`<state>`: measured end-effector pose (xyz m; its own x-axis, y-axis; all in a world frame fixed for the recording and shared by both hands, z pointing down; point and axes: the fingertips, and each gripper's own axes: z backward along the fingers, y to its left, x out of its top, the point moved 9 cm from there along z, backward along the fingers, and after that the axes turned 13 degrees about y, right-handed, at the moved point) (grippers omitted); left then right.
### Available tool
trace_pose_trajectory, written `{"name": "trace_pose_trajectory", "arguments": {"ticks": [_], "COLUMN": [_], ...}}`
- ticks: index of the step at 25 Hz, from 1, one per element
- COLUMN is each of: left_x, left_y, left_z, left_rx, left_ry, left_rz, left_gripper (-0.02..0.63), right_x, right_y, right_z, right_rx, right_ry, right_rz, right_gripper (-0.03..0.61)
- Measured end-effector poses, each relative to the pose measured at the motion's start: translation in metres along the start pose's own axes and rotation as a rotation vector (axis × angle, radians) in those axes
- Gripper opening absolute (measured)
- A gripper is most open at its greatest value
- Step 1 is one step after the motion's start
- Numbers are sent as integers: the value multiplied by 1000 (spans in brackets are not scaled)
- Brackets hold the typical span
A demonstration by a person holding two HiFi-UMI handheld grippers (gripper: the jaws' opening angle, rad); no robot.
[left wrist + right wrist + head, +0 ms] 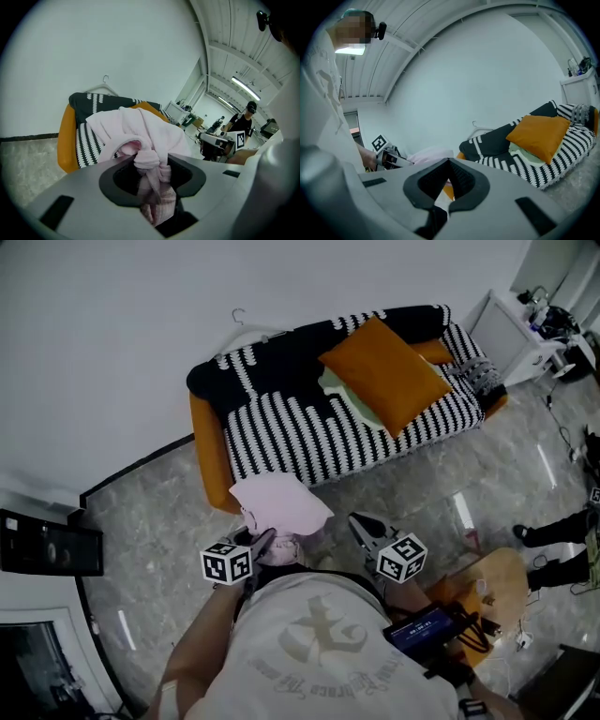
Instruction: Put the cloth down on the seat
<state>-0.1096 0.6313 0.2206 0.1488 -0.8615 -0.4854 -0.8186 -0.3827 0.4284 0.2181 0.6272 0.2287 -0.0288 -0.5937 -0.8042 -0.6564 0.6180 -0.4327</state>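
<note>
A pale pink cloth [281, 502] hangs bunched from my left gripper [261, 542], which is shut on it just in front of the sofa's left end. In the left gripper view the cloth [150, 136] is knotted between the pads of that gripper [151, 161]. The sofa seat [309, 432], covered in a black-and-white striped throw, lies beyond. My right gripper [356, 519] is to the right of the cloth and apart from it. In its own view that gripper [449, 161] is shut on nothing, with the cloth [429, 153] to the left.
An orange cushion [384, 371] and a light green cloth [352, 399] lie on the right half of the seat. A hanger [246, 326] sits on the sofa back. A small wooden table [497, 582] and another person's legs [553, 540] are at the right.
</note>
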Motion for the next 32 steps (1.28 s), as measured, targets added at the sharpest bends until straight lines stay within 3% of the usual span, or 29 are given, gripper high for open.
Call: {"name": "trace_pose_trajectory", "arguments": {"ticks": [6,18,32], "left_x": [10,22,80], "left_y": [-3,29,68], "left_z": [-3,-24,-57], "left_rx": [-5,-20,-74], "left_ry": [-12,2,34], "left_rz": [-20,32,22], "left_gripper": [163,163,163], "right_x": [4,7,48], "right_y": [-6,-20,-51], "right_z": [-3,-28,-68], "right_rx": [-3,-41,-93], "right_ry": [4,77,101], "right_rz": [-2,-26,-39], "right_gripper": [15,15,15]}}
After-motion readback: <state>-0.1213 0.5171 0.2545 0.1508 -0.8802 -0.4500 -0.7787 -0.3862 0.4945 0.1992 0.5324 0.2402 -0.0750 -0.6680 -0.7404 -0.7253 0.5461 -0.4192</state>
